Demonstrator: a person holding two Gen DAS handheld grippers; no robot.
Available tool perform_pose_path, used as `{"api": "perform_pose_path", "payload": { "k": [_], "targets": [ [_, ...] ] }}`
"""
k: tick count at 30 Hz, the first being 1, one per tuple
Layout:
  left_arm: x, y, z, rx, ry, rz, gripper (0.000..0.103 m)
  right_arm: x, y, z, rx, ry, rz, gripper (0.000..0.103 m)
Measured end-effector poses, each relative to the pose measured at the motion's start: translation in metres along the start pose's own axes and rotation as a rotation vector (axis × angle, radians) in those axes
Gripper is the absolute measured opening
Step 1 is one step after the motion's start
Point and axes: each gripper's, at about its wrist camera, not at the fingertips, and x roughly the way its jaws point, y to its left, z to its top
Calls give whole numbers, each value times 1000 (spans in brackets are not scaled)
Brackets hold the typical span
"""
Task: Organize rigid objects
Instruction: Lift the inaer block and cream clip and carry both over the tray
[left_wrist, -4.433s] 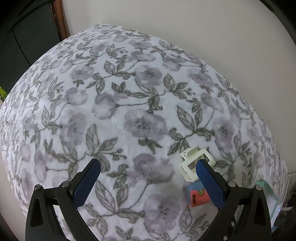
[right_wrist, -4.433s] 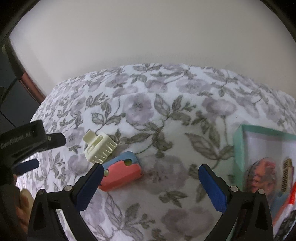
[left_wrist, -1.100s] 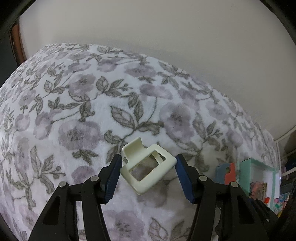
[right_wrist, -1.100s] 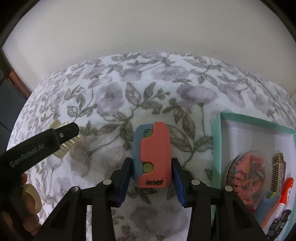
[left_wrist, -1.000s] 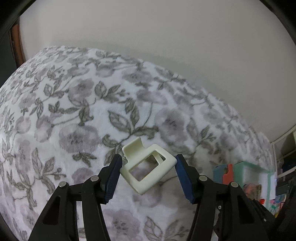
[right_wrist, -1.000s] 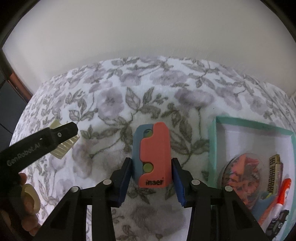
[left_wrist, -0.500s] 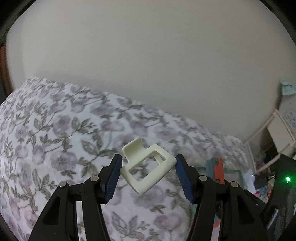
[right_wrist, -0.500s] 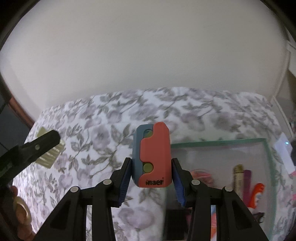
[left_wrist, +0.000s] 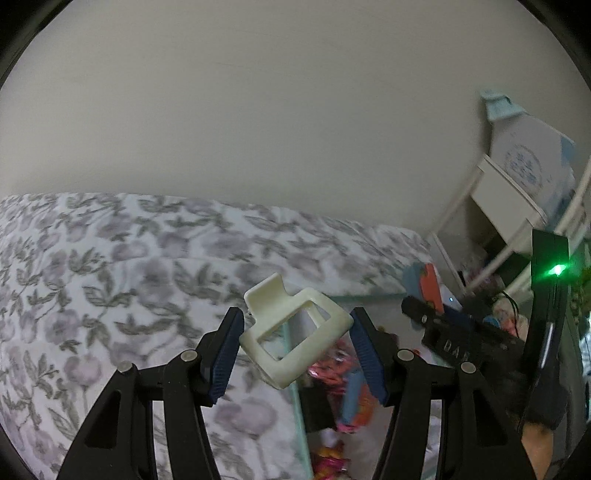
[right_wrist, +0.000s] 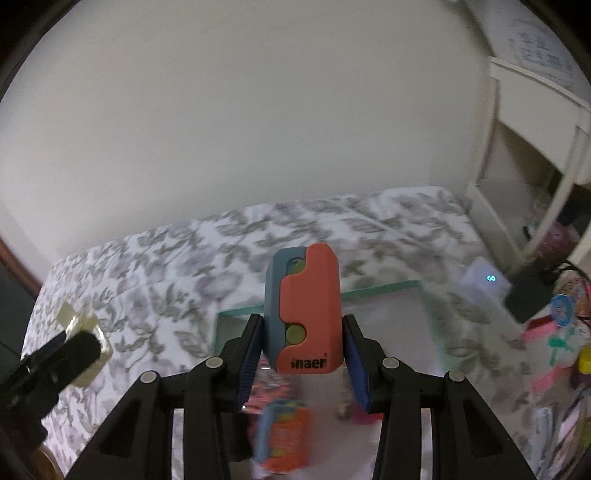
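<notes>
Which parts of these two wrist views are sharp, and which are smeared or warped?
Left wrist: cream clip crisp, floral blanket and box contents smeared, dark fisheye corners. Right wrist: red-and-blue case sharp, teal-rimmed box and clutter blurred, shelf bowed by the lens.

A cream plastic clip (left_wrist: 295, 334), a flat rectangular frame with two window openings and a curled tab at its far end, is clamped tilted between the blue fingers (left_wrist: 225, 354) of the left gripper, clear of the floral bed. An orange-and-blue block (right_wrist: 303, 314) with two yellow-green dots and dark lettering near its lower edge stands upright, pinched by its sides, above the teal-rimmed tray (right_wrist: 376, 288) that holds blurred colourful items.
</notes>
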Motion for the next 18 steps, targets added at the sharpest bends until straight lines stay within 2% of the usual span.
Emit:
{"api": "perform_pose_path", "payload": {
  "k": [11, 18],
  "targets": [
    [17, -58, -18, 113, 66, -38, 61, -25, -61, 3, 39, -6, -79, 45],
    [47, -84, -38, 179, 144, -32, 61, 4, -75, -11, 16, 116, -68, 45]
  ]
}}
